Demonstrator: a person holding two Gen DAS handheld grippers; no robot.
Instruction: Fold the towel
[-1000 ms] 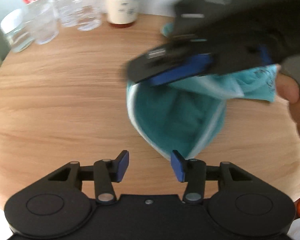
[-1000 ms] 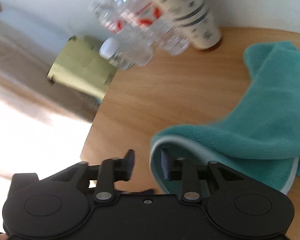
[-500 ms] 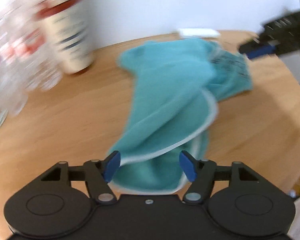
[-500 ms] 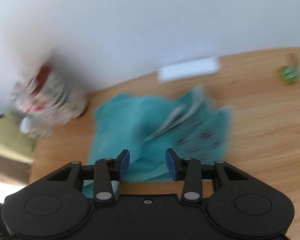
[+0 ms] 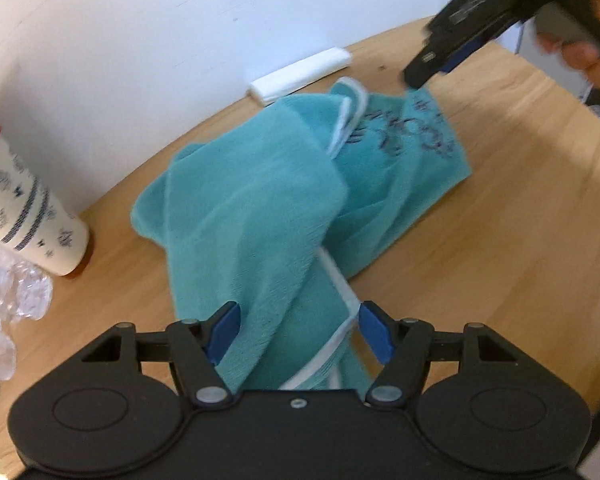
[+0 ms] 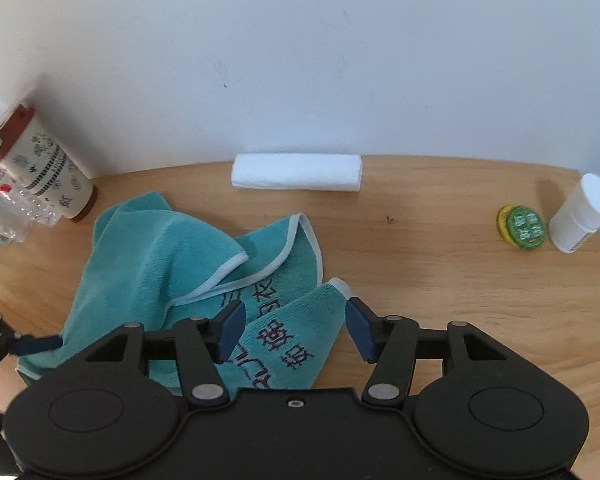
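The towel (image 6: 160, 264) lies crumpled on the tabletop (image 6: 440, 280), twisted and bunched from 10 o'clock toward 6 in the right wrist view — not yet flat or squared. Both grippers are spread open: cloth lies between the left gripper's (image 5: 296, 330) fingers, the lettered corner between the right gripper's (image 6: 294, 328), neither clamped. A clean fold is judged to need two neighbouring corners pinched at the white hem, then drawn apart so the twist is pulled out — layers must not be grabbed together.
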